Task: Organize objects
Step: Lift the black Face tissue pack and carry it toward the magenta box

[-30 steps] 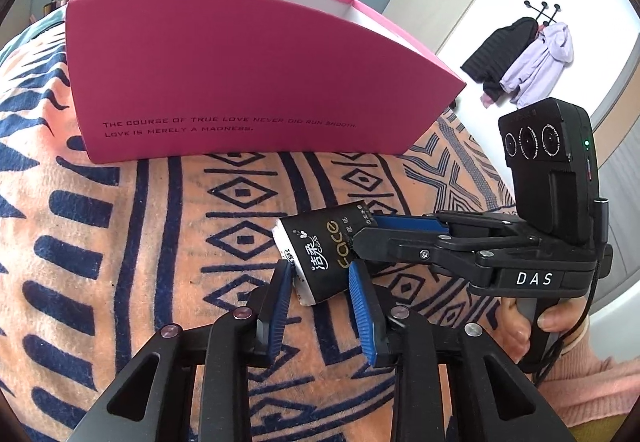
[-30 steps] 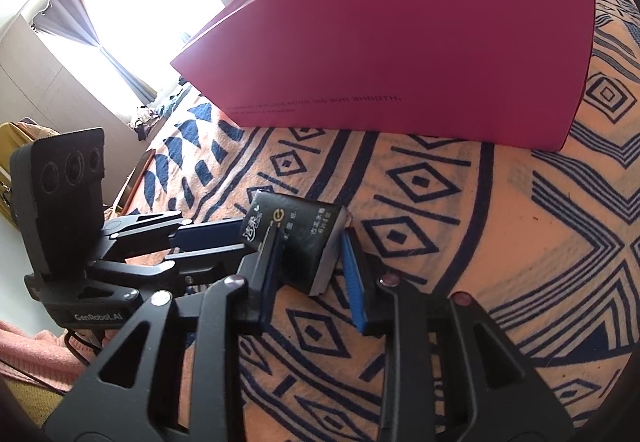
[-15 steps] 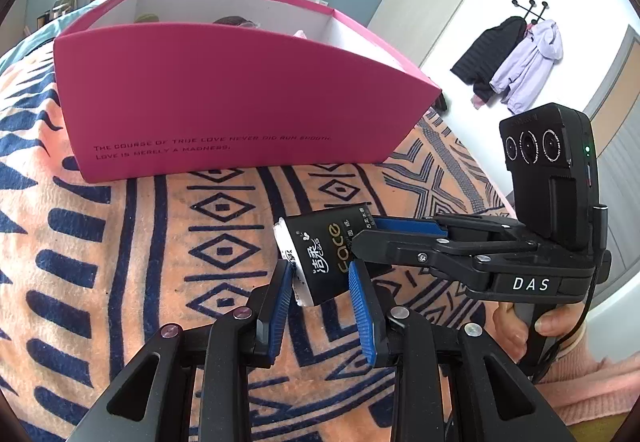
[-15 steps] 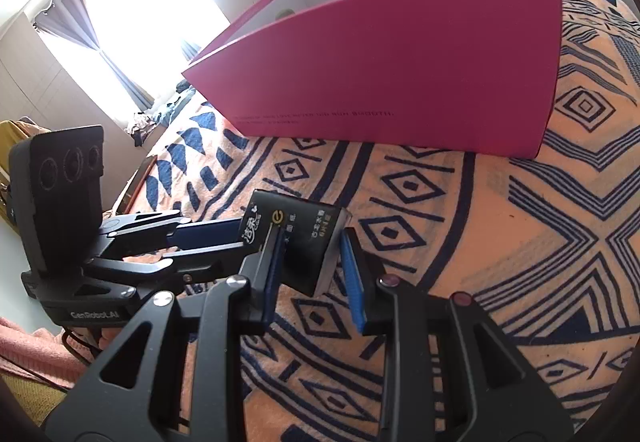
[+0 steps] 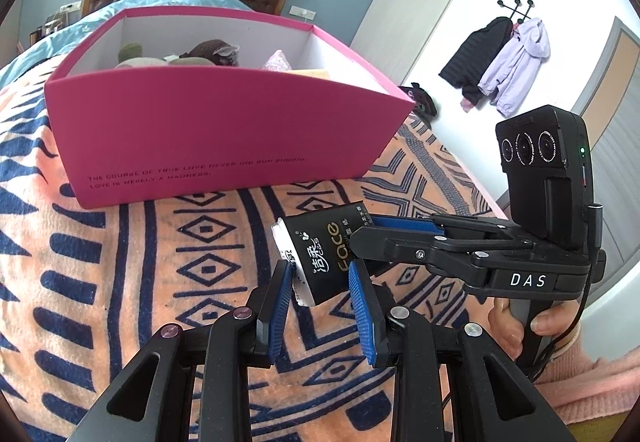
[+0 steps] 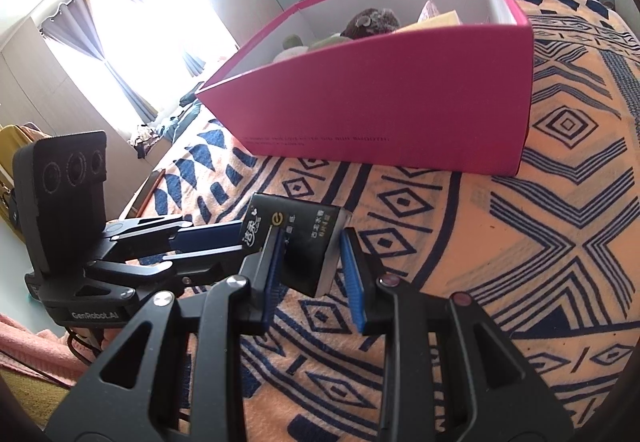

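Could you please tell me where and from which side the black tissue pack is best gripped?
Grip the black tissue pack across its short width near an end, coming in level from the side, fingers on its flat opposite faces. The pack is a soft, oblong block, so the flat faces give the pads a firm seat. The left gripper and right gripper each hold one end this way, near the pink box.

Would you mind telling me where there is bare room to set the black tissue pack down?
Bare blanket lies between the pink box and both grippers, and to the box's right. Inside the box, plush toys crowd the far side; its near floor is hidden. Left gripper and right gripper both flank the tissue pack.
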